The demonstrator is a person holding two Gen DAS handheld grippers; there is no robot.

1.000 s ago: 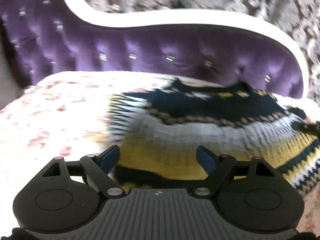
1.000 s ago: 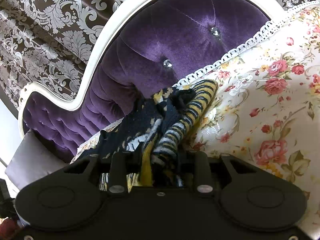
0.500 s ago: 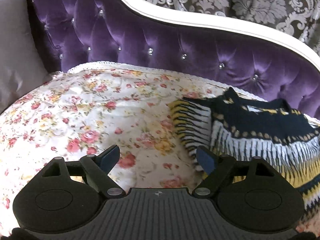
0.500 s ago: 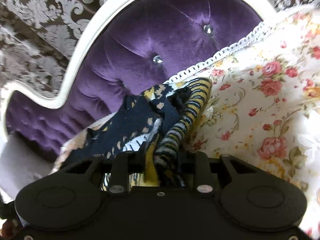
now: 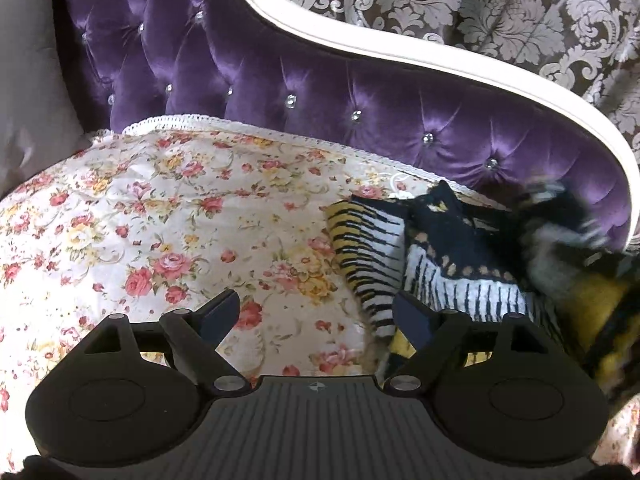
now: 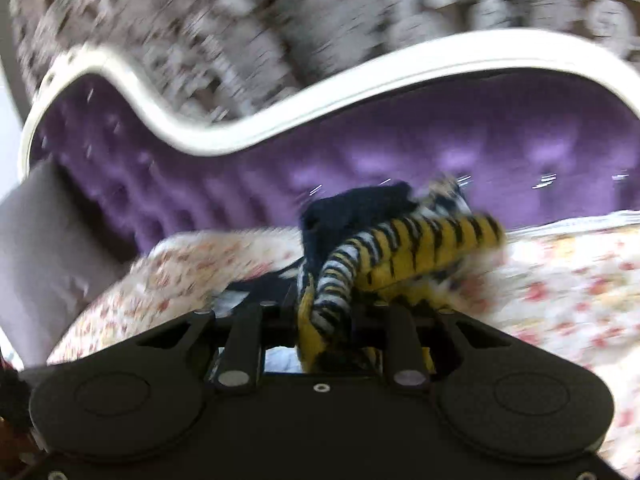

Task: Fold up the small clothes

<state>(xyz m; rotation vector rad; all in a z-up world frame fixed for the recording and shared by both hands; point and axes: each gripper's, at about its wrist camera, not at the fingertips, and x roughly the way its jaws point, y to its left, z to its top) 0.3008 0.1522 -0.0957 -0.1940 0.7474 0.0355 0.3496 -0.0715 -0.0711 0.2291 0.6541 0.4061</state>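
Sweater (image 5: 448, 264) lying bunched on floral bedspread (image 5: 160, 232), near purple headboard (image 5: 320, 92).
Left tongs (image 5: 316, 316) hovering spread, pinching nothing; right tongs (image 6: 324, 316) pressed together, pinching sweater's striped sleeve (image 6: 408, 248), lifting it.

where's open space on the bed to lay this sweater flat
Open floral bedspread runs left of the knitted sweater, bordered by the lace edge and purple headboard. The right side is crowded: the sweater is bunched there in the right gripper. The left gripper is open.
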